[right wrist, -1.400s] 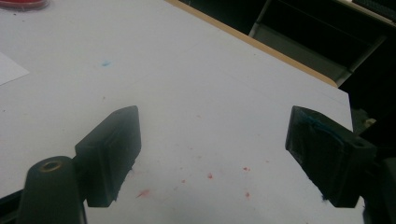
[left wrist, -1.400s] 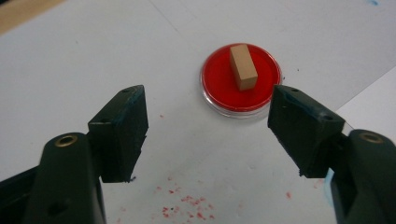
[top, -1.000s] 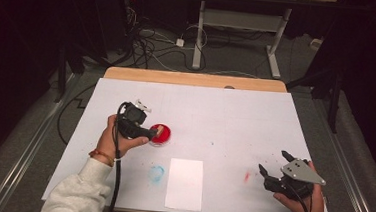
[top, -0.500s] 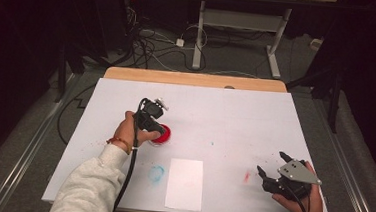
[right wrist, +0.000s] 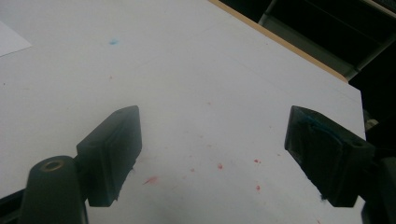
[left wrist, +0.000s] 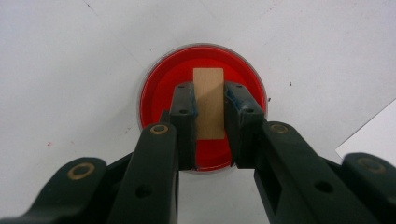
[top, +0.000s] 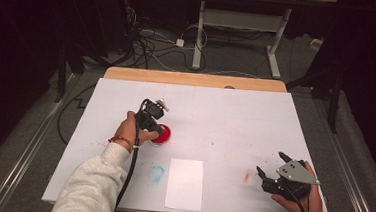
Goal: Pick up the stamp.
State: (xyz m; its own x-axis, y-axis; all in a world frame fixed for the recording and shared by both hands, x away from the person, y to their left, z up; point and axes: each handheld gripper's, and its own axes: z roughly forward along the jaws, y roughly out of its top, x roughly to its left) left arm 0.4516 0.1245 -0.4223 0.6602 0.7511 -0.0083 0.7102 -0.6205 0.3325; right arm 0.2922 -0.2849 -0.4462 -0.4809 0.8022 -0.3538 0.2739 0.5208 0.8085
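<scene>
Between the two black pads of the left gripper, at the centre of the left gripper view, stands a small tan wooden block. Its long sides lie against the pads, which have just been closing and now press on it from both sides, so the block is clamped. The block sits over a round red dish with a clear rim, which rests flat on the white table cover; whether the block still touches the dish floor cannot be told.

From the high view, the same dish lies left of the frame's centre, with the left gripper pointing down onto it and the person's left hand wrapped around the gripper's body. A grey-white sleeve runs from that hand to the bottom edge, and a black cable trails along it.

Below and a little to the right of the dish, near the lower middle of the frame, lies a white sheet of paper, with a blue smudge just to its left. A small red smear marks the cover further right.

At the lower right the right gripper rests low over the cover in the person's right hand, well apart from the dish. Its jaws stand wide apart with nothing between them; the right gripper view shows bare cover with red specks between the two pads.
</scene>
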